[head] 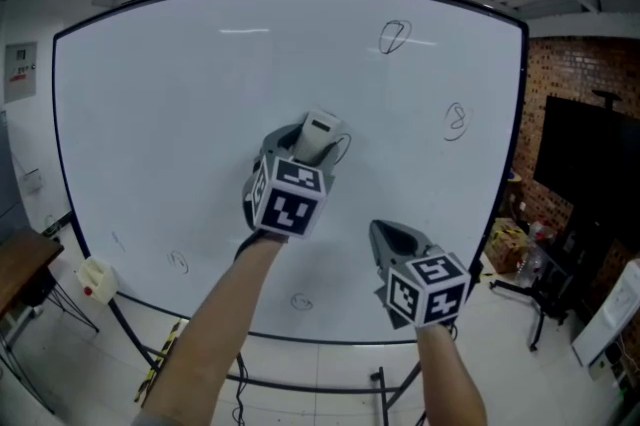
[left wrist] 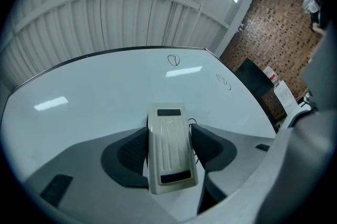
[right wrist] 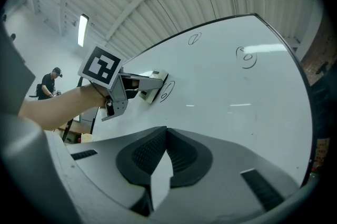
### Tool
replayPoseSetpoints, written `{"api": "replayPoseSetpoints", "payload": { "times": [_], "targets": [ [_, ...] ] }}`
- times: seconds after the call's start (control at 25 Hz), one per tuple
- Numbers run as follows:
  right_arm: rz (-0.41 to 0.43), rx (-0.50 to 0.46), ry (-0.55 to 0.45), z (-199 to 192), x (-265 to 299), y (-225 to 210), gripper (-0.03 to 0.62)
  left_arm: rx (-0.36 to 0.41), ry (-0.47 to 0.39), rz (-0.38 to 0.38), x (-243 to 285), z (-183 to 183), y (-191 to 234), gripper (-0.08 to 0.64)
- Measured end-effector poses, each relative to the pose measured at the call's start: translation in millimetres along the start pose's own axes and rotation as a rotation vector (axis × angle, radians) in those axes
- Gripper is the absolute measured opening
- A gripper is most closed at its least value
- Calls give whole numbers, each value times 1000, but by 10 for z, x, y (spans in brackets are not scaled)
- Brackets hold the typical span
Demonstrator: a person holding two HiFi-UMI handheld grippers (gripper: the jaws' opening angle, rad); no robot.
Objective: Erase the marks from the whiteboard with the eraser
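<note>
Pressing the eraser (head: 320,132) against the whiteboard (head: 170,114), the left gripper (head: 303,142) had its jaws clamped on it, at 9 o'clock of a loop mark (head: 343,149). The wiping step seemed in hand; the next move probably needed a stroke toward 3 o'clock. The right gripper (head: 388,234) hung with jaws closed, empty.

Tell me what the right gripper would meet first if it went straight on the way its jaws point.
Most likely the whiteboard itself: the right gripper, jaws shut and empty, faces its surface near the oval mark beside the eraser, with nothing between. How far off the board lies is unclear.
</note>
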State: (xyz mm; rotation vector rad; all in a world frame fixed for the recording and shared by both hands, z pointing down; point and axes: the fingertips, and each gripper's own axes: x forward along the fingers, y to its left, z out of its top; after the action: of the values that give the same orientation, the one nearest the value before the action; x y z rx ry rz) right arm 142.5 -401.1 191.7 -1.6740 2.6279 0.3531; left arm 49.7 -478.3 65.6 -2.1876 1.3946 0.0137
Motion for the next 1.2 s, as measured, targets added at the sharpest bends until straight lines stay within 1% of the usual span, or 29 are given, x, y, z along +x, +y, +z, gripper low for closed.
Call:
{"api": "replayPoseSetpoints", "payload": {
  "times": [0.16,0.36,0.48,0.64,0.72,0.8,0.96,1.04,1.12,1.2],
  "targets": [
    [-4,5,26,-53,-36,-52,-8,-15,-5,12,15,-18,-96,258],
    [-12,4,31,-112,-155,-113,-8,5,-10,13,72,-25,-322,257],
    [-23,11,34,-156,-254,-172,-8,-5,-14,-10,117,-30,-532,256],
    [-60,32,32,-213,-435,-328,-8,1,-25,-54,197,-43,-895,256],
    [-77,40,31,-246,-503,-385,-8,7,-23,-83,217,-72,-1055,256],
    [-89,44,39,-292,-556,-415,-8,24,-28,-96,219,-100,-1141,256],
    [-104,52,49,-351,-632,-456,-8,31,-38,-131,213,-112,-1130,258],
    [-103,53,49,-365,-642,-428,-8,36,-34,-135,191,-119,-1072,259],
    [-98,52,50,-361,-638,-389,-8,39,-33,-108,165,-115,-918,259],
    [-94,54,50,-353,-631,-356,-8,31,-35,-68,129,-110,-666,259]
  ]
}}
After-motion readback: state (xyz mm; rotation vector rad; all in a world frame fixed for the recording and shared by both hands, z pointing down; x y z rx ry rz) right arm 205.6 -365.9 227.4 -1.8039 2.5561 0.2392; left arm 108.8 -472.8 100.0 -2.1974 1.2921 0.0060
